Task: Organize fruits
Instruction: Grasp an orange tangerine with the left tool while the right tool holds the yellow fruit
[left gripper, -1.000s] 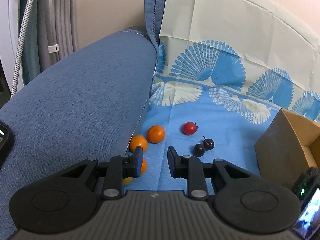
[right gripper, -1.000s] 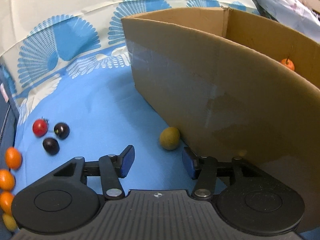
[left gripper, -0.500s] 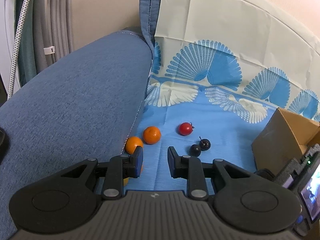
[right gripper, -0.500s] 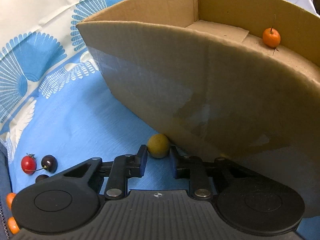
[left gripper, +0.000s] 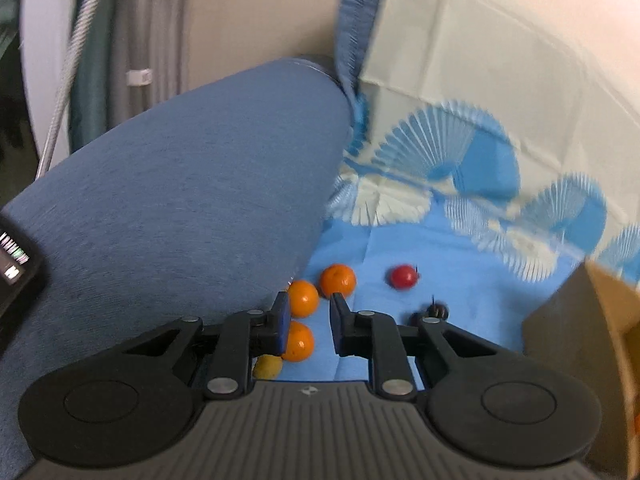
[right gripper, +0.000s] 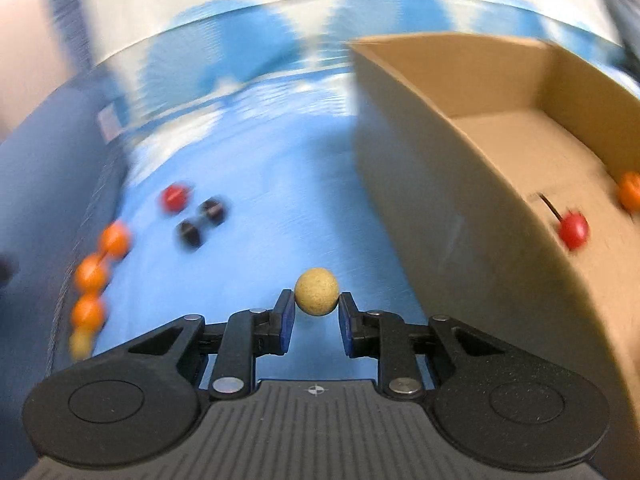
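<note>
Got the tan fruit (right gripper: 316, 291) pinched in my right tool (right gripper: 316, 308), lifted just left of the cardboard box (right gripper: 472, 208). Next it goes over the rim and drops in, I reckon. Left tool (left gripper: 307, 322) hangs unclenched, holding nothing, over the oranges (left gripper: 303, 298).

Place: home living room (likely)
Seat: blue fabric sofa (left gripper: 180, 200) armrest
Cover: fan-patterned cloth (left gripper: 460, 168) spread over the cushion
Background: curtain (left gripper: 92, 60), cream wall (left gripper: 260, 12)

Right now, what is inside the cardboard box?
In the right wrist view, the cardboard box holds a red fruit with a stem and an orange fruit at the frame edge. Its near wall hides part of the floor.
</note>
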Available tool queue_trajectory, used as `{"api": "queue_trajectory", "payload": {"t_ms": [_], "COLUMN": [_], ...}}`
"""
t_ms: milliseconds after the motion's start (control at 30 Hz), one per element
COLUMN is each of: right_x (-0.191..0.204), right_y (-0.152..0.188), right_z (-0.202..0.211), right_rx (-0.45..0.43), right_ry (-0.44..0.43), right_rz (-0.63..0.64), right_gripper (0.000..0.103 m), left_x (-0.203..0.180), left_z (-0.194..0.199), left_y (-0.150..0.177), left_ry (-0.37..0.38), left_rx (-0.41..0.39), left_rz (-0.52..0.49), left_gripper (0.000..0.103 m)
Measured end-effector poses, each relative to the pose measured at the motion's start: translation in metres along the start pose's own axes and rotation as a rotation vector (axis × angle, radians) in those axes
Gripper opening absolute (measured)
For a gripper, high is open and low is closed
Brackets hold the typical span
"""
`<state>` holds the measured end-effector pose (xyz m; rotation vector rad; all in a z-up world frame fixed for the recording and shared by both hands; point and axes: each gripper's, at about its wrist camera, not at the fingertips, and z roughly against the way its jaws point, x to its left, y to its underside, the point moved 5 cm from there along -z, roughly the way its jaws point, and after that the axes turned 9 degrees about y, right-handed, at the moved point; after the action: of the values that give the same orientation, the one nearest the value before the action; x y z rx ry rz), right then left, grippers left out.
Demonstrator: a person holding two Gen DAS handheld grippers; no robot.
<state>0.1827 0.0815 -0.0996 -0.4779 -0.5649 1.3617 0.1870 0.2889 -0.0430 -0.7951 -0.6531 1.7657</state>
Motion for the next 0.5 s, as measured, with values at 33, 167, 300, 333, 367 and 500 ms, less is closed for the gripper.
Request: {"api": "queue_trajectory", "payload": {"t_ms": [33, 167, 300, 333, 367, 500], "right_x": [-0.001, -0.008, -0.015, -0.015, -0.012, -0.006], "right_y": [0.004, 0.024, 0.043, 0.045, 0.046, 0.050], "right_z": [0.007, 0.017, 0.009, 0.010, 0.011, 0.008], "right_rx": [0.006, 0.041, 0.118, 0.120, 0.121, 0.128], "right_ry": [-0.042, -0.105, -0.094, -0.091, -0.096, -0.102], "right_rz": [0.026, 0.158, 0.184, 0.189, 0.198, 0.256], "right_gripper": [0.025, 0.025, 0.025, 0.025, 0.025, 0.025], "left_x": [-0.005, -0.020, -0.028, -0.032, -0.034, -0.040], "left_z": [-0.004, -0.025, -0.057, -0.064, -0.070, -0.092], "left_y": [0.001, 0.008, 0.020, 0.022, 0.024, 0.037], "left_ry": [-0.005, -0.061, -0.174, -0.196, -0.222, -0.312], "left_rx": [0.016, 0.073, 0.147, 0.158, 0.166, 0.219], "left_rz": [-0.030, -0.135, -0.212, -0.238, -0.259, -0.328], "left_gripper": [0.023, 0.027, 0.032, 0.033, 0.037, 0.045]}}
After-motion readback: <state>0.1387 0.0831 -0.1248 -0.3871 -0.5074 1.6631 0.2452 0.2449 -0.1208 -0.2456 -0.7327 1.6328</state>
